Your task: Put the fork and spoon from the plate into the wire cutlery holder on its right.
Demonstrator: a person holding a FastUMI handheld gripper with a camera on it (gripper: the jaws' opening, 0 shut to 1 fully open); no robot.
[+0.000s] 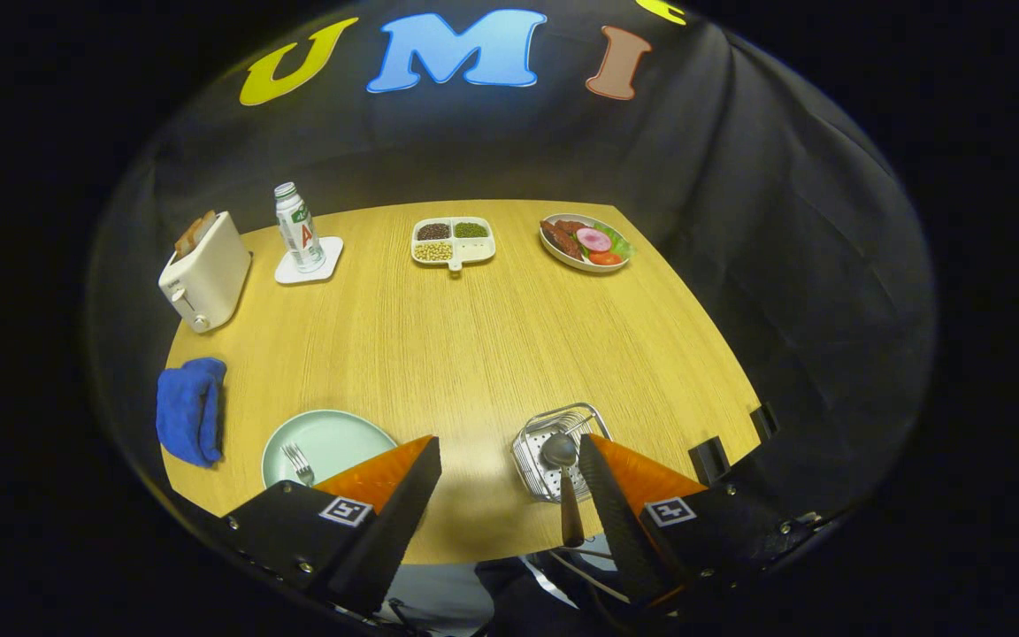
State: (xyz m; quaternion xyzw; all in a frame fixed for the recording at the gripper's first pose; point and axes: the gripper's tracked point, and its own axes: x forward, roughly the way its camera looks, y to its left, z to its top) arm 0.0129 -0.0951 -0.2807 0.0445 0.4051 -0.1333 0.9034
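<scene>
While the gripper (509,482) hangs over the near edge of the light wooden table (474,345) with its fingers spread wide and gripping nothing, a dark-handled metal spoon (563,473) lies across the silver wire cutlery holder (538,447) beside the right finger. A silver fork (299,463) rests on the pale green round plate (333,438) toward the near left corner.

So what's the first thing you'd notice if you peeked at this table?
Probably the spoon, its bowl over the wire cutlery holder and its handle right beside the right finger of the wide-open gripper. Next, the pale green plate with a fork on it, by the left finger. Far beyond the fingers sit a white toaster, a bottle and two dishes of food.
</scene>
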